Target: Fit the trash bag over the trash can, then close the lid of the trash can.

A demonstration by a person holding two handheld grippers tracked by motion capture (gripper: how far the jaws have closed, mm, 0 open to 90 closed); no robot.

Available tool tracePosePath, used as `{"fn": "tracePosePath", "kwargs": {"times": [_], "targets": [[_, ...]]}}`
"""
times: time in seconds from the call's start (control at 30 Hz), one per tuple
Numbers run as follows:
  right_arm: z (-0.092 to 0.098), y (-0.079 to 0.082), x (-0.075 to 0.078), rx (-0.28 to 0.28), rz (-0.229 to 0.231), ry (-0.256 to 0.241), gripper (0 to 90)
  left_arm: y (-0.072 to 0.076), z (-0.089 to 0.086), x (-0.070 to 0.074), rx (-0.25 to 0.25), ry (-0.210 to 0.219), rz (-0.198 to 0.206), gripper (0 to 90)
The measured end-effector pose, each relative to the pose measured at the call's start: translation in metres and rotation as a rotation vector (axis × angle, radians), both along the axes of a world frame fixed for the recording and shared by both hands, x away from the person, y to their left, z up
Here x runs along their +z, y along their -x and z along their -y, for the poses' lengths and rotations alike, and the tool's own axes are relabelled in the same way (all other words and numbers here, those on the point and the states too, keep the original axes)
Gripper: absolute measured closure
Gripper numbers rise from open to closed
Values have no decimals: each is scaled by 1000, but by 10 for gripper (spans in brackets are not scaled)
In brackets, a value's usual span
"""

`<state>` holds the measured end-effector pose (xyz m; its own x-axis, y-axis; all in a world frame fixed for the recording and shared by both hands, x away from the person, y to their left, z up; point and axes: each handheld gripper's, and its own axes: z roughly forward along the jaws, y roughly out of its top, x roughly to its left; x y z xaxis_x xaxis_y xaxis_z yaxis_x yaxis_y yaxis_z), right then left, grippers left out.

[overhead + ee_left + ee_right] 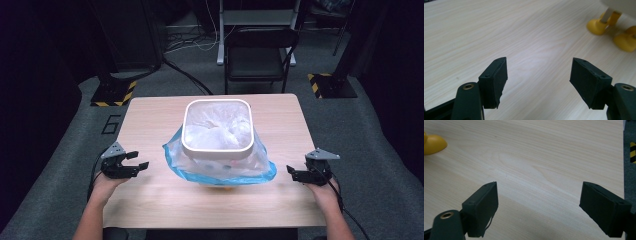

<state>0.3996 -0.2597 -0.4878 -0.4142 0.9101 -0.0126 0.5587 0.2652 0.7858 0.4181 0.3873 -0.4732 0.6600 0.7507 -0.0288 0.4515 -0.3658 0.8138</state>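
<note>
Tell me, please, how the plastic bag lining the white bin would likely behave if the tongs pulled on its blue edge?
The plastic bag looks thin and crinkled, so it would probably be floppy and stretch. It drapes loosely over the white bin, so it may slide off; the bin, on small yellow feet, might tip.

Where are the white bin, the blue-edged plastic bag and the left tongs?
white bin [217, 148], high view, on its near rim.
blue-edged plastic bag [260, 162], high view, on the clear skirt hanging outside the bin.
left tongs [139, 160], high view, midway between the open tips.

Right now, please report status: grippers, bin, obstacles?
Left gripper open, right gripper open, both empty. White bin mid-table, blue-edged bag draped around it. Nothing between.
</note>
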Motion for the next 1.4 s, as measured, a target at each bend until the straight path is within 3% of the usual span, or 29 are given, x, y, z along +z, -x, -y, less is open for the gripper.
{"fn": "tracePosePath", "kwargs": {"times": [0.07,0.2,0.27,0.43,0.5,0.6,0.8,1.07,1.17,1.4], "targets": [[1,-1,-5,-12,16,-17,109,-2,-4,-11,7,-29,-19,297],[-1,-1,-13,-1,23,12,27,-5,-8,-25,23,-49,-64,316],[-1,0,-13,8,26,-10,27,-4,-9,-28,26,-43,-60,308],[-3,0,-18,17,14,33,25,-3,-6,-37,10,-25,-62,328],[-3,-2,-19,21,19,36,25,-4,-6,-39,26,-54,-66,327],[-4,-3,-22,39,15,36,25,-3,-6,-42,51,-56,-47,329],[-5,-4,-29,50,-20,39,22,0,-9,-50,72,-89,-62,331],[-9,-6,-40,63,-59,74,0,-1,-10,-56,94,-71,-60,308],[-8,-7,-40,52,-54,63,0,-2,-9,-56,107,-75,-61,274],[-7,-8,-41,39,-103,37,0,0,3,-56,177,-81,-80,184]]}}
